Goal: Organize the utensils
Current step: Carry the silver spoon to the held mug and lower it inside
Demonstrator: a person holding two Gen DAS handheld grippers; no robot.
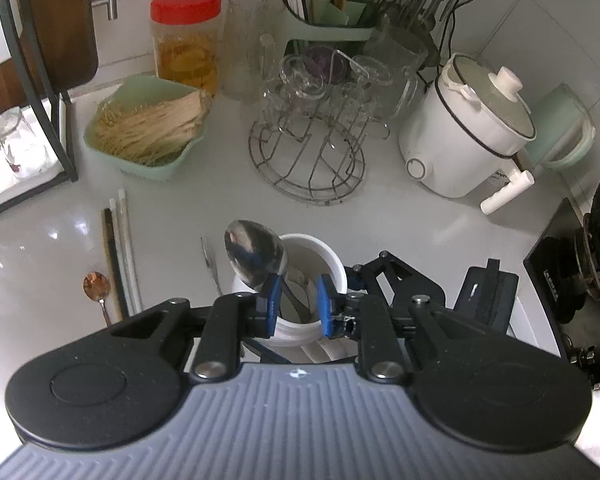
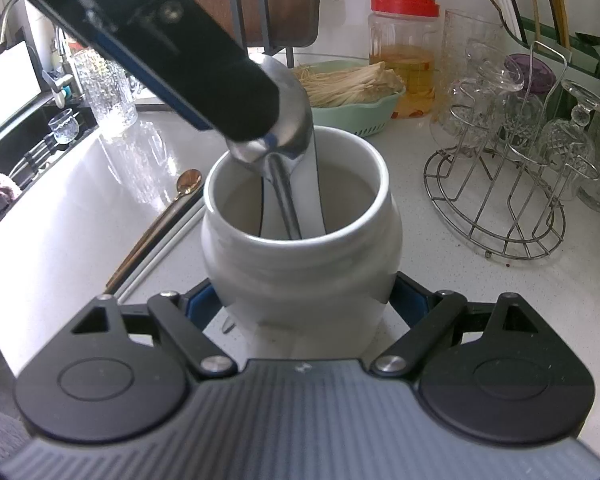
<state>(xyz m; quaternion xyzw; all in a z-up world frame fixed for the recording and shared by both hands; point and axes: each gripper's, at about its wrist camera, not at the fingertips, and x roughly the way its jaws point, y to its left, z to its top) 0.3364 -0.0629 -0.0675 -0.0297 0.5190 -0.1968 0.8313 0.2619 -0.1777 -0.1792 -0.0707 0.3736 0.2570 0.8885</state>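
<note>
White glazed jar (image 2: 300,248) between the right fingers. Silver spoon (image 1: 254,254) at blue-padded left fingers (image 1: 271,304). Desk (image 1: 180,220) glossy pale grey. Left of those fingers: copper-coloured spoon (image 1: 97,286), white and black chopsticks (image 1: 118,256). Beyond them: mint-green basket (image 1: 140,160), red-lidded clear jar (image 1: 186,40) with amber contents, white cooker (image 1: 464,132), grey wire rack (image 1: 308,160).
</note>
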